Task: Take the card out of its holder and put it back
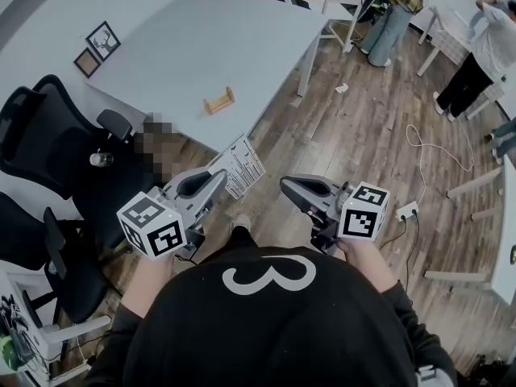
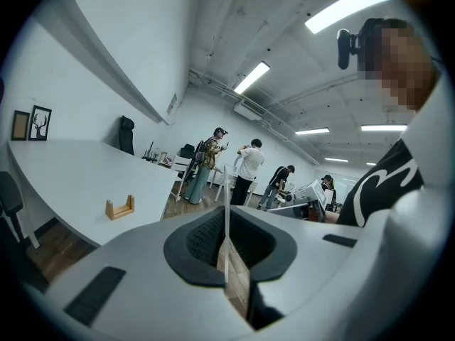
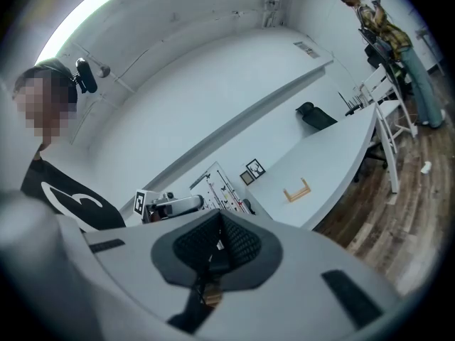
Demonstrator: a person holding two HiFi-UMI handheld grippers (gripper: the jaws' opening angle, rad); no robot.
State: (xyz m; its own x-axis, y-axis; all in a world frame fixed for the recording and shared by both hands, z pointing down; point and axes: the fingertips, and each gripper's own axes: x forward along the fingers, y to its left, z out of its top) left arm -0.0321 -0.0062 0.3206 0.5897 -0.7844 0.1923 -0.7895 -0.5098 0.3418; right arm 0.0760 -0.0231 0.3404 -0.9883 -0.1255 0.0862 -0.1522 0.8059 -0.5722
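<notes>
we're at the halfway point, by our read. the card (image 1: 242, 166) is out of its holder (image 1: 218, 101) and pinched in the left gripper (image 1: 216, 176). the left gripper view shows the card (image 2: 226, 215) edge-on, a thin white line clamped between the two dark pads, so that claw is clenched on the card. in the head view the card is a white printed sheet sticking forward past the jaw tips. it hangs over the floor near the table (image 1: 201, 39) corner, well apart from the holder.

the holder is a small wooden stand, empty, sitting on the grey table top with nothing else near it. it also shows in the left gripper view (image 2: 119, 207) and the right gripper view (image 3: 297, 190), empty in both.

the right gripper (image 1: 290, 185) is held low beside the person's body. its jaws are pressed together, and we see nothing between them in its own view. it isn't on the card or the holder.

done: card removed. left: carry the card back over the table, line its edge up with the holder slot, seat it and let go. not yet started as far as we see.
</notes>
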